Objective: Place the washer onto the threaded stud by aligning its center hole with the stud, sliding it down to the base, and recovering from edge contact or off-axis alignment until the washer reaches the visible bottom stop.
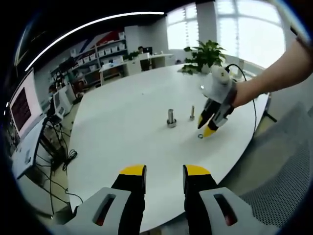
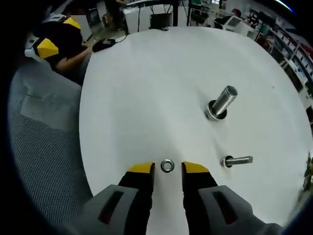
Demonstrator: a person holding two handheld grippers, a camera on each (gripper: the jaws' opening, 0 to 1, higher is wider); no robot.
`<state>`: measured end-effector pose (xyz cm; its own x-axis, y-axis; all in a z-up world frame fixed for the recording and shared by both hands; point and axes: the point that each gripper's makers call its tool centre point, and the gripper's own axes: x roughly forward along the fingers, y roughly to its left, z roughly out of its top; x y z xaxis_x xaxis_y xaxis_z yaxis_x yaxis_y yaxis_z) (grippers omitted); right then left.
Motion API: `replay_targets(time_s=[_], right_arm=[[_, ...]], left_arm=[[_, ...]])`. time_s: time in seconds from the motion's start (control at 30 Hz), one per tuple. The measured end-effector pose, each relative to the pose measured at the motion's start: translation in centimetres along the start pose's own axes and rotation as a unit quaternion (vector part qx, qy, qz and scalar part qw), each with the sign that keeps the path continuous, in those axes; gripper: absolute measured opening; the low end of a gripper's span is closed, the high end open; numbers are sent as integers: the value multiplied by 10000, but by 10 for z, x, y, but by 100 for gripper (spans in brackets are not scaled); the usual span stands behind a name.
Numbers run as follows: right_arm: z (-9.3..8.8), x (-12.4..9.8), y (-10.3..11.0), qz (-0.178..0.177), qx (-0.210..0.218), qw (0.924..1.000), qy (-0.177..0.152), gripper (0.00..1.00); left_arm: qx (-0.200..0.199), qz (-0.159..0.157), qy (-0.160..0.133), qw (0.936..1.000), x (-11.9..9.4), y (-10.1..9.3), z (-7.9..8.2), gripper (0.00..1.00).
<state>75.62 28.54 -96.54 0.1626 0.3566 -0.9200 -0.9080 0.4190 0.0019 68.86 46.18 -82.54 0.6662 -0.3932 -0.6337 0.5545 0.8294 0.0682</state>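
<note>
**A:** Washer (image 2: 167, 166) flat on white table (image 2: 146, 88), sitting right between tips of right gripper (image 2: 167, 169). Not on either stud. Same ring visible in left gripper view (image 1: 200, 135), just below yellow tips of right gripper (image 1: 209, 126).

**B:** Gripped?

**A:** No. Right jaws spread, washer in the gap, apart from both pads as far as visible. Lying loose on the tabletop.

**B:** Studs?

**A:** Two. Larger threaded stud (image 2: 222, 102) upright on a round base flange, up and right of washer in right gripper view, well apart from it. Smaller bolt (image 2: 238, 160) to the right of washer, nearer, also standing on its head. In left gripper view: large stud (image 1: 171, 118) near table centre, small bolt (image 1: 192, 113) just beside it, toward right gripper.

**B:** Left side?

**A:** Left gripper (image 1: 165, 171) jaws spread, nothing between them, hanging over near edge of table (image 1: 122, 112), well apart from studs and washer. Seen from right gripper view as yellow-tipped body at upper left (image 2: 54, 36), off the table edge.

**B:** Surroundings?

**A:** Forearm (image 1: 279, 73) entering from the right, holding right gripper. Potted plant (image 1: 203, 56) at far edge of table. Grey mesh chair (image 2: 39, 127) beside table. Monitor (image 1: 22, 105) on a stand at left, shelving and bright windows behind.
</note>
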Motion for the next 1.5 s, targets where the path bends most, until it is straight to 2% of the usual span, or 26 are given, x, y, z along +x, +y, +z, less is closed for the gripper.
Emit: replay_targets(time_s=[0.13, 0.3, 0.47, 0.8, 1.03, 1.3, 1.5], right_arm=[[-7, 6, 0, 46, 36, 9999, 125, 23], [-6, 5, -2, 62, -38, 9999, 81, 21], [-5, 5, 3, 112, -655, 9972, 343, 18], [-4, 7, 4, 91, -869, 9924, 865, 16], [-4, 8, 6, 46, -901, 9905, 1042, 15], [-4, 8, 5, 73, -842, 9899, 1139, 15], [-4, 7, 5, 27, -649, 9939, 889, 15]], left_arm=[[1, 3, 16, 10000, 0, 0, -1, 28], [-18, 2, 12, 10000, 0, 1, -1, 28], [-8, -11, 16, 10000, 0, 0, -1, 28], [-17, -41, 14, 10000, 0, -1, -1, 28], [6, -55, 36, 10000, 1, -1, -1, 28], [-13, -21, 52, 10000, 1, 1, -2, 28], [11, -24, 59, 10000, 1, 0, -2, 28]])
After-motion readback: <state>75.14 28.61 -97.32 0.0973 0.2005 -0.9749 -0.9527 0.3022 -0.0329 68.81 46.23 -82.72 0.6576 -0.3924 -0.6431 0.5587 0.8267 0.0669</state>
